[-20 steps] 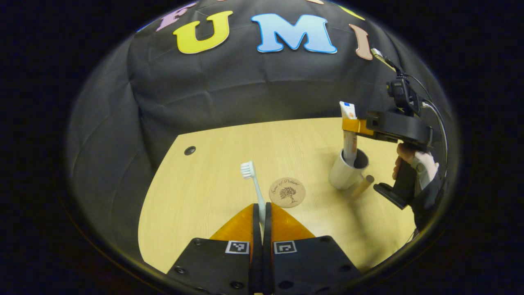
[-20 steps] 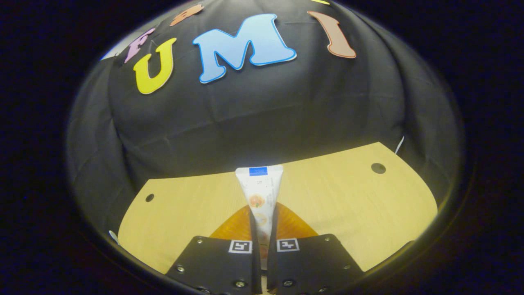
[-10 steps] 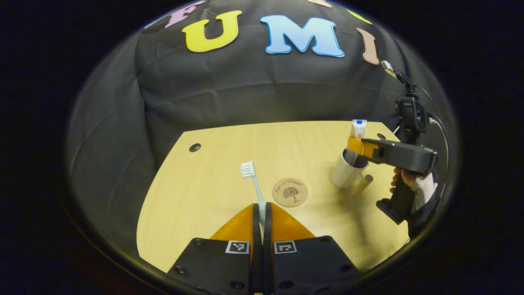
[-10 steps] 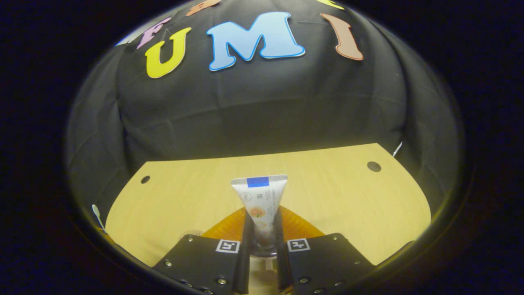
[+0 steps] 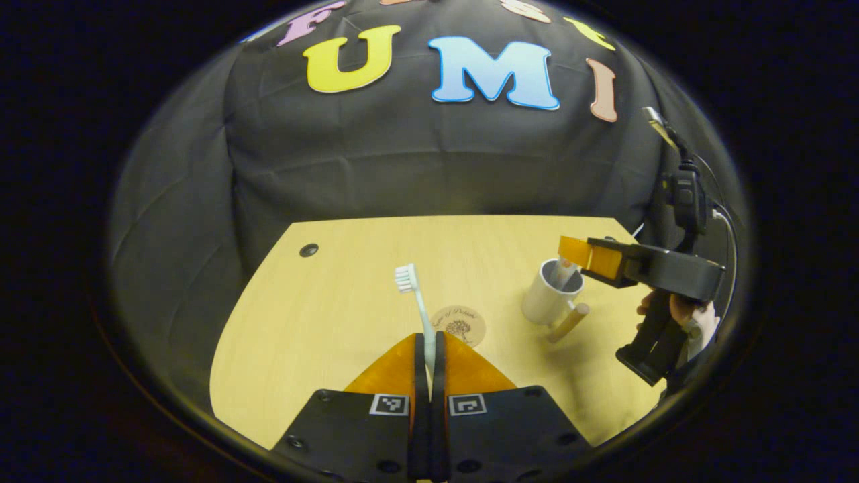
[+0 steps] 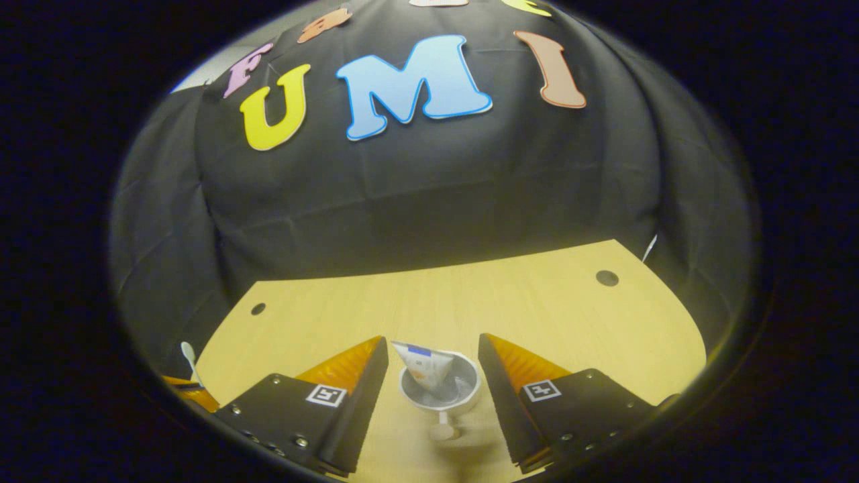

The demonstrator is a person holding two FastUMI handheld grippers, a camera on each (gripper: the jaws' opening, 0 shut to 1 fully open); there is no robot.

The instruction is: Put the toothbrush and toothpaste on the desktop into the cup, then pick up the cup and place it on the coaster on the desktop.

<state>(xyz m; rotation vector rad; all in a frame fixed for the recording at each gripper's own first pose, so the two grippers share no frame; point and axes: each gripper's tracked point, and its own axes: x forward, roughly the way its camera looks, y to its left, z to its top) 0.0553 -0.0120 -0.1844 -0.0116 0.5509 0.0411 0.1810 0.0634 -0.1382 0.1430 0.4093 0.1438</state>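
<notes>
— What changed on the desk [image 5: 322,315]?
— The right gripper [image 6: 433,365] let go; its fingers now stand wide apart, and the toothpaste [image 6: 429,365] leans inside the cup [image 6: 439,396].
— And the left gripper [image 5: 429,345]?
— Clamped on the toothbrush [image 5: 416,302], coaster [image 5: 458,325] just beyond — bare wood far-left.

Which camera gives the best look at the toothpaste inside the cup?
The right gripper view: it looks down into the cup, where the toothpaste leans between the open fingers. In the left gripper view the toothpaste is small, partly hidden behind the right gripper.
</notes>
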